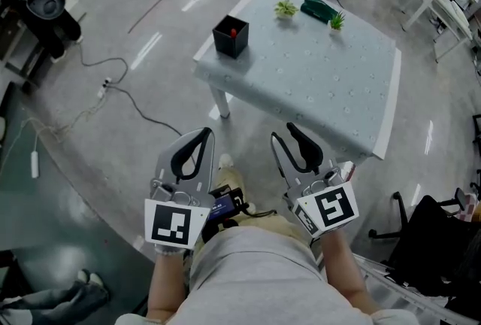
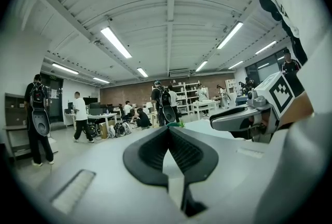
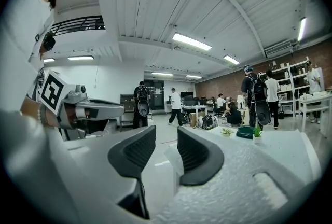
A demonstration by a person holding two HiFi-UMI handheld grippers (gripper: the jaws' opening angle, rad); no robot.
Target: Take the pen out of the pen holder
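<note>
A black square pen holder (image 1: 231, 37) stands near the left corner of the white table (image 1: 316, 79), with a red pen (image 1: 234, 33) upright inside it. Both grippers are held low in front of the person, well short of the table and apart from the holder. My left gripper (image 1: 205, 133) (image 2: 168, 128) is shut, its tips touching with nothing between them. My right gripper (image 1: 282, 134) (image 3: 166, 137) is open by a narrow gap and empty. The holder shows in neither gripper view.
Two small green plants (image 1: 285, 9) (image 1: 337, 19) and a dark green case (image 1: 319, 10) sit at the table's far edge. A cable (image 1: 113, 90) trails across the floor on the left. A black chair (image 1: 428, 233) stands at lower right. Several people stand in the background (image 2: 80, 116).
</note>
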